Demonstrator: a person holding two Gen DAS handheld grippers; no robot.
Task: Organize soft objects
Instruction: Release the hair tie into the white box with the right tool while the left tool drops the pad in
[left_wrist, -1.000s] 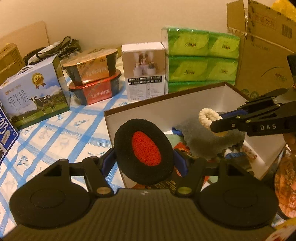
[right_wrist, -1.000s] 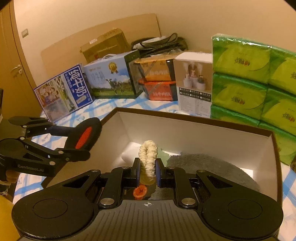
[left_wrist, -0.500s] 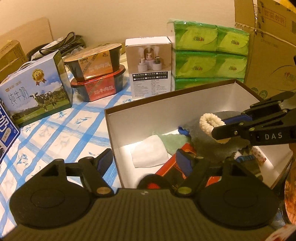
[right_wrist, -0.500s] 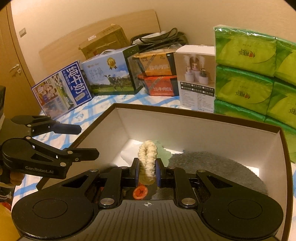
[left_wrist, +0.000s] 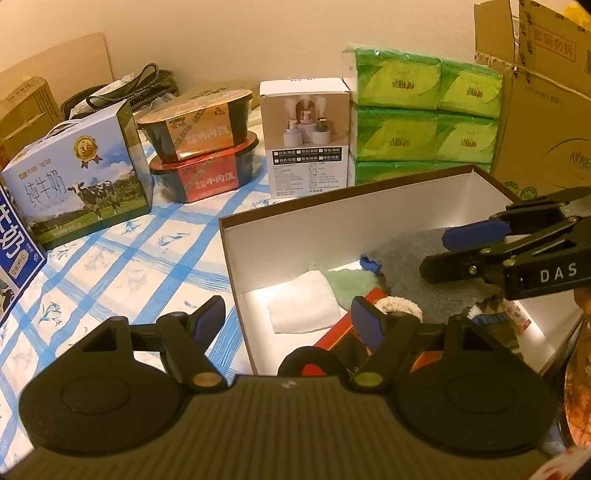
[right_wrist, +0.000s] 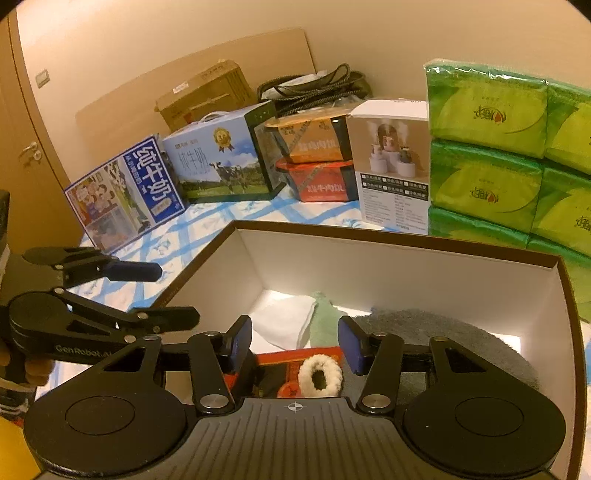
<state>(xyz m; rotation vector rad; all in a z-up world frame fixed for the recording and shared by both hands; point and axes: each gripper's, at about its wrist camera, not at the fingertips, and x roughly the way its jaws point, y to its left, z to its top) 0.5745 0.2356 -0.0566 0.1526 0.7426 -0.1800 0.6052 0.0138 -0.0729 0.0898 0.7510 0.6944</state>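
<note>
Right gripper (right_wrist: 295, 341) jaws just opening, empty, fluffy cream scrunchie ring (right_wrist: 320, 376) in cardboard box (right_wrist: 406, 247)

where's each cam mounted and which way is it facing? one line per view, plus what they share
Left wrist: on the left gripper, angled down over the near-left corner of the open box; own open fingers show, the right gripper enters from the right.
Right wrist: on the right gripper, angled down into the box; own fingers show, just opened, nothing between the pads, white scrunchie below; the left gripper and a hand at left.
Shared: box, scrunchie, white cloth, grey cloth, green tissue packs.
</note>
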